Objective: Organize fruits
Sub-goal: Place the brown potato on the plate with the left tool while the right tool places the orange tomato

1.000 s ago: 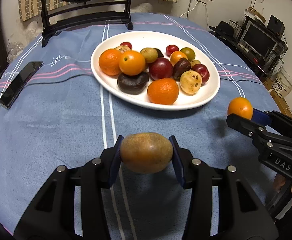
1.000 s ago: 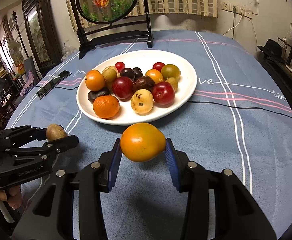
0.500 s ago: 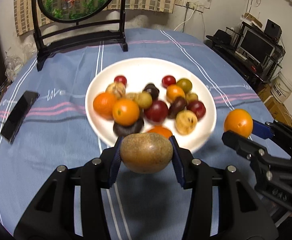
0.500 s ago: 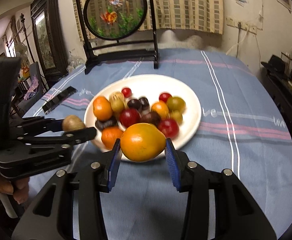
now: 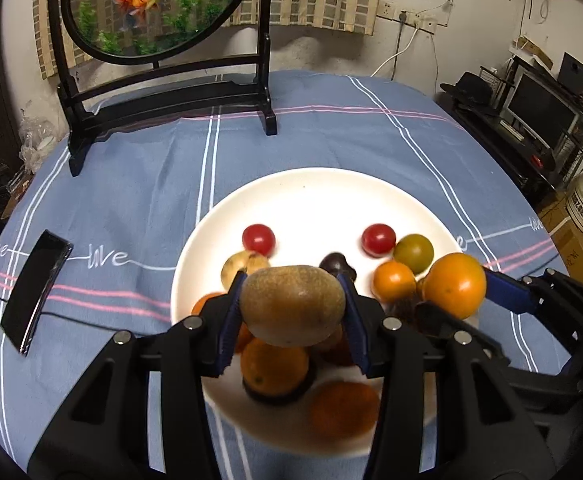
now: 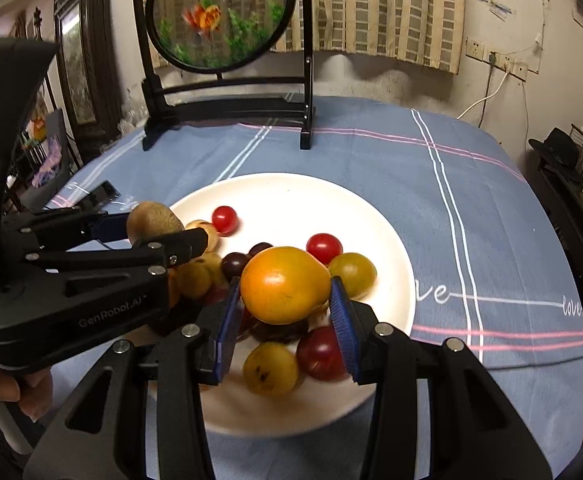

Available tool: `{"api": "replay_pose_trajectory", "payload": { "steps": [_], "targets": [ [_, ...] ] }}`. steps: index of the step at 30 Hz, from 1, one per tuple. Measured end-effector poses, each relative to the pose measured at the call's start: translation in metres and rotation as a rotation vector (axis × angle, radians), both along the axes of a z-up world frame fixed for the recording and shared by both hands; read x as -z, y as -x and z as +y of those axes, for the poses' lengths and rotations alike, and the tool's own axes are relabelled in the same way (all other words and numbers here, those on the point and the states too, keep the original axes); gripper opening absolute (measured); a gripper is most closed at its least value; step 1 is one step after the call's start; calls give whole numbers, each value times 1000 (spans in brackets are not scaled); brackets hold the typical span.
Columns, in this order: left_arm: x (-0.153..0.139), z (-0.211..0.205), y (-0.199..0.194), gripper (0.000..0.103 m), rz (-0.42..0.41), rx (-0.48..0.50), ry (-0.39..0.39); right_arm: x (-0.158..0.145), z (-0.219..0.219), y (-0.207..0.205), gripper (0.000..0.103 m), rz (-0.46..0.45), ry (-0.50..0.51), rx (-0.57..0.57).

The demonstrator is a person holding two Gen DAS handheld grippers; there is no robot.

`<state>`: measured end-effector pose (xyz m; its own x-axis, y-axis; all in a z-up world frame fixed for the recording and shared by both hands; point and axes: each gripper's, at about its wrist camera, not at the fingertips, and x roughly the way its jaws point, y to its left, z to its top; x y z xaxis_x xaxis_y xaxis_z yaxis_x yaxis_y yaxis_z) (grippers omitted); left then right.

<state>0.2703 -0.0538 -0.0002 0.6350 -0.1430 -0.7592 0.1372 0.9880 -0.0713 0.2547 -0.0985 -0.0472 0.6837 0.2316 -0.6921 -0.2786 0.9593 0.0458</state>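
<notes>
My left gripper is shut on a brown kiwi and holds it above the near part of the white plate. My right gripper is shut on an orange fruit above the same plate. The plate holds several fruits: red cherry tomatoes, a green-yellow one, oranges, dark plums. Each gripper shows in the other's view: the right with its orange fruit, the left with the kiwi. The fruits under the grippers are partly hidden.
A blue striped tablecloth covers the round table. A round goldfish screen on a black stand is at the back. A black phone lies at the left. A shelf with a monitor stands to the right of the table.
Both grippers have moved forward and up from the near table edge to above the plate, each still holding its fruit. The plate now lies right under them.
</notes>
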Motion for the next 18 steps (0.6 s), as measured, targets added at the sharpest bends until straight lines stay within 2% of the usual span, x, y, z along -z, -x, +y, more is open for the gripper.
{"api": "replay_pose_trajectory", "payload": {
  "steps": [2,3,4,5,6,10,14,18],
  "targets": [
    [4,-2,-8,47,3,-6,-7,5,2,-9,44,16,22,-9],
    [6,-2,-12,52,4,-14,-10,7,3,-11,49,22,24,-13],
    [6,-2,-13,61,0,-20,-10,9,4,-11,57,19,19,-19],
    [5,-2,-13,72,-15,-31,-12,8,4,-10,58,9,18,-18],
    [3,-2,-12,78,-34,-44,-21,8,3,-9,58,1,19,-17],
    [2,0,-10,80,-39,-52,-22,2,-1,-2,58,-9,11,-17],
    [-1,2,2,89,-50,-63,-37,-3,-8,9,60,-23,3,0],
    [-2,4,20,92,-49,-55,-26,-6,-18,25,60,-24,1,29]
  ]
}}
